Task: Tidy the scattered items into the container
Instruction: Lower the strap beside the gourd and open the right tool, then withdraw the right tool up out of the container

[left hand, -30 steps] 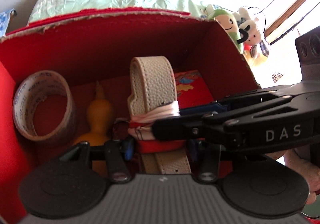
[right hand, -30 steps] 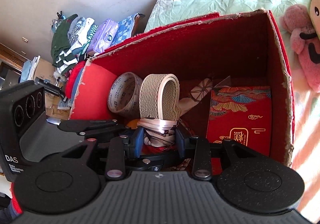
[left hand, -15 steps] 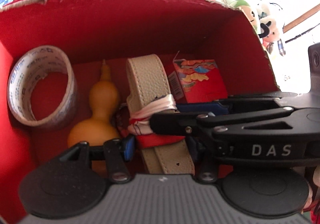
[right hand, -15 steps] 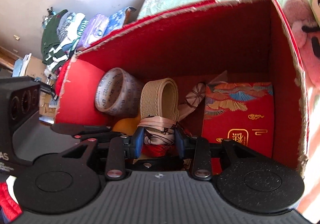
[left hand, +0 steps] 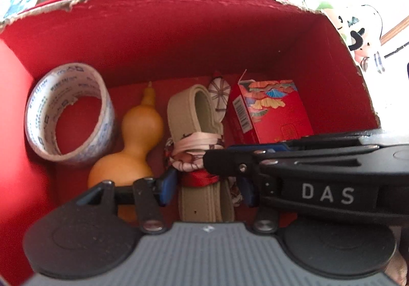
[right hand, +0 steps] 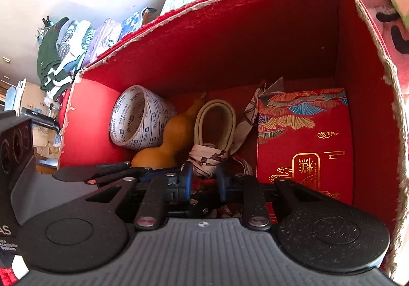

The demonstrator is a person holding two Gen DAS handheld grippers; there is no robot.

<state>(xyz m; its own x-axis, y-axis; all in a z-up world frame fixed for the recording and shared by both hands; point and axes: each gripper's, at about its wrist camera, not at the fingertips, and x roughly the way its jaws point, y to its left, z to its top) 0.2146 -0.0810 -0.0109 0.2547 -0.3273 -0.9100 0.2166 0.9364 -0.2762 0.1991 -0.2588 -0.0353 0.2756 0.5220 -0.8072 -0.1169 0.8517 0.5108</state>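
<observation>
A beige belt [left hand: 194,117] tied up with a patterned scarf [left hand: 196,150] lies low inside the red cardboard box [left hand: 179,37]. My left gripper [left hand: 207,185] is shut on the belt and scarf bundle at its near end. My right gripper [right hand: 204,177] is shut on the same scarf bundle [right hand: 207,158] from the right, and its fingers cross the left wrist view. The belt loop [right hand: 216,122] points toward the back wall of the box [right hand: 230,43].
In the box, a tape roll [left hand: 69,119] leans at the left, an orange gourd [left hand: 130,145] lies beside the belt, and a red printed carton [left hand: 271,112] lies at the right. Plush toys [right hand: 393,4] sit outside to the right. Folded clothes [right hand: 66,50] are stacked behind.
Both grippers have lowered the belt and scarf bundle deeper into the box. The belt loop has tipped from upright toward the box floor. Both stay shut on it.
</observation>
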